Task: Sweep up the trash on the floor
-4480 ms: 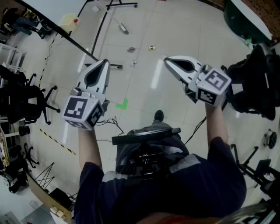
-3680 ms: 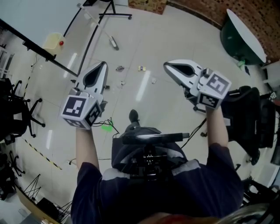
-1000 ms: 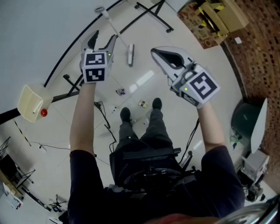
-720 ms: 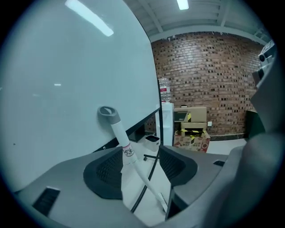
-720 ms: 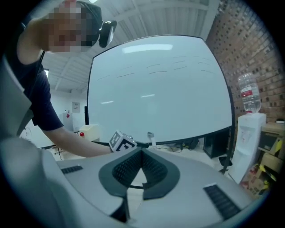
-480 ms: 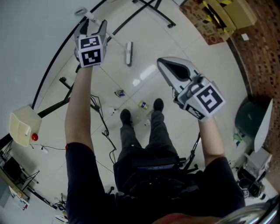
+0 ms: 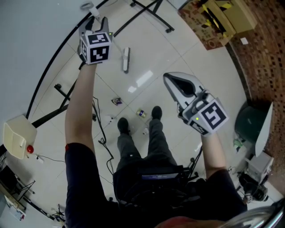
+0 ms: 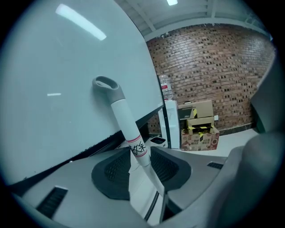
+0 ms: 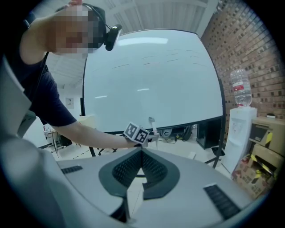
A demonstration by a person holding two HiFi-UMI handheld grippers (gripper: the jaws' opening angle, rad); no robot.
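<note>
A broom leans against the whiteboard, its head (image 7: pixel 126 59) on the floor and its white handle (image 8: pixel 129 127) rising to a grey loop. My left gripper (image 7: pixel 98 20) is stretched out to it, and its jaws have just been closing. In the left gripper view the handle fills the gap of that left gripper (image 8: pixel 139 153), with both pads against it. Small bits of trash (image 7: pixel 116 101) (image 7: pixel 141 113) lie on the pale floor near the person's shoes. My right gripper (image 7: pixel 171 80) hangs over the floor, shut and empty; its fingertips (image 9: pixel 141 151) meet.
The whiteboard's black stand legs (image 7: pixel 151 11) spread over the floor at the top. Cardboard boxes (image 7: pixel 227 15) stand on a brick-patterned strip at the upper right. A cream box with a red knob (image 7: pixel 18 138) sits at the left, cables (image 7: pixel 100 129) trail beside it, and a green bin (image 7: pixel 254 124) stands at the right.
My left gripper went further out to the top of the broom handle and its jaws closed around it. My right gripper sank and drifted right in the head view.
</note>
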